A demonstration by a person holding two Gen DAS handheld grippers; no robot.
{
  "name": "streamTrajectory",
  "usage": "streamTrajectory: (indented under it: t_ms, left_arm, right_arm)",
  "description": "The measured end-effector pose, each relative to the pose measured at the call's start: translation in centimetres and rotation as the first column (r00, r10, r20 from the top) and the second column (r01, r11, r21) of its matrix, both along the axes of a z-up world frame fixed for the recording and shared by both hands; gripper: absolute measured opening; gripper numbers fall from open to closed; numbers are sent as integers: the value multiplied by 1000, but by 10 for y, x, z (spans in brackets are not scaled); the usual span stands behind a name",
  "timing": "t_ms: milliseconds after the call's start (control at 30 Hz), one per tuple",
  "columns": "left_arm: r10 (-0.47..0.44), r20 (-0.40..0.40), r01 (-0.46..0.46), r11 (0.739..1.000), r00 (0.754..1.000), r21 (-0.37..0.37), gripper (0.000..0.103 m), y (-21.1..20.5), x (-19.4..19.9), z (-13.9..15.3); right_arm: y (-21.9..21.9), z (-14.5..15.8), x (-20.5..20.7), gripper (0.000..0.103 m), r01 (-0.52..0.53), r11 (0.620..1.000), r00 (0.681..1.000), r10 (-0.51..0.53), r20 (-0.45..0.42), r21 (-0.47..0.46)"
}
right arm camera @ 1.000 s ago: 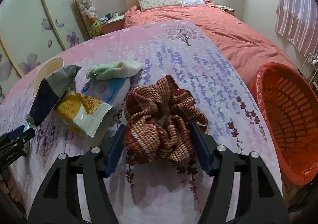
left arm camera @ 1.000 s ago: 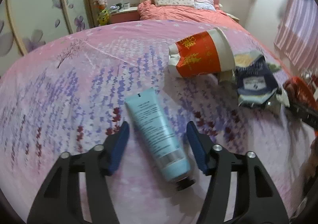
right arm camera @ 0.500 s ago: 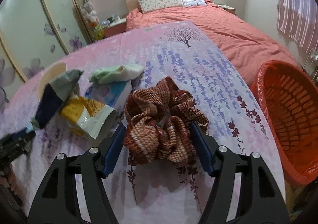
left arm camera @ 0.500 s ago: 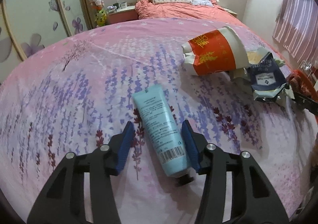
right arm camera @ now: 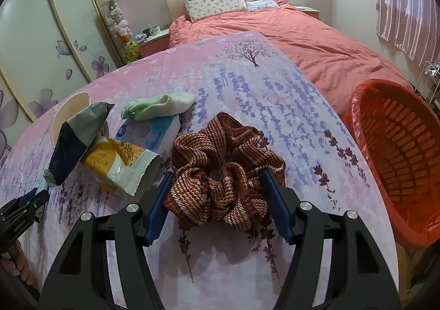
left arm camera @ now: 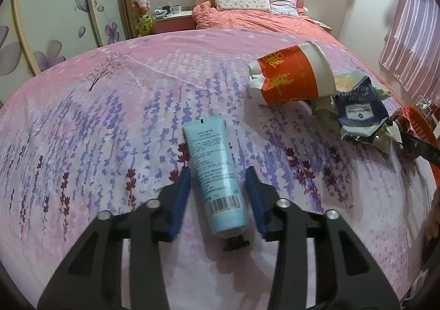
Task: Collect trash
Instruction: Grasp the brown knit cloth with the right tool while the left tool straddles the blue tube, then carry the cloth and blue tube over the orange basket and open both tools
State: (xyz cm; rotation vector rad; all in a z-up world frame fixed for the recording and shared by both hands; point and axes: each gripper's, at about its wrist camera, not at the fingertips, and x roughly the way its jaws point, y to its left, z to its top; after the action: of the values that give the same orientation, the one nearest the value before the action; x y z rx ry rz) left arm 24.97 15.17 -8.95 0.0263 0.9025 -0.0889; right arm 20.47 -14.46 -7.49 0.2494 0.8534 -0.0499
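Pale blue tube (left arm camera: 216,172) lies between my left gripper's (left arm camera: 217,186) spread jaws on the lavender-print bench (left arm camera: 110,131), neither pad clearly touching. My right gripper's (right arm camera: 217,189) jaws stand spread around a rust knitted scrunchie (right arm camera: 222,172). Farther off lie a crumpled cup (left arm camera: 294,76) and snack bags (right arm camera: 110,158); an orange basket (right arm camera: 398,144) sits past the right edge.

Light-blue tube (left arm camera: 216,175) lies flat between left gripper (left arm camera: 218,176) fingers; knitted scrunchie (right arm camera: 222,172) lies between right gripper (right arm camera: 217,179) fingers.
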Motion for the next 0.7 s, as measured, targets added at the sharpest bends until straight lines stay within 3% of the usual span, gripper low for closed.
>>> streamTrajectory:
  t_ms: [167, 233, 300, 333, 500, 700]
  left_arm:
    - [2, 0, -2, 1000, 1000, -13, 38, -2, 4, 1]
    - [2, -1, -2, 1000, 1000, -8, 37, -5, 6, 2]
    - [4, 0, -4, 1000, 1000, -3, 30, -6, 9, 2]
    - [1, 1, -1, 1000, 1000, -6, 30, -6, 10, 2]
    - [-2, 3, 2, 1000, 1000, -8, 30, -5, 11, 2]
    - [4, 19, -4, 1000, 1000, -3, 30, -5, 4, 9]
  right_arm:
    - [-10, -1, -3, 67, 28, 996, 1000, -29, 9, 89]
    - [-8, -2, -3, 67, 31, 997, 999, -31, 10, 67]
    - [0, -2, -2, 59, 37, 999, 999, -37, -1, 0]
    - [1, -2, -1, 47, 43, 999, 999, -43, -4, -13]
    - [-5, 2, -7, 21, 46, 999, 999, -46, 26, 2]
    - [-5, 18, -16, 17, 37, 999, 996, -36, 77, -10]
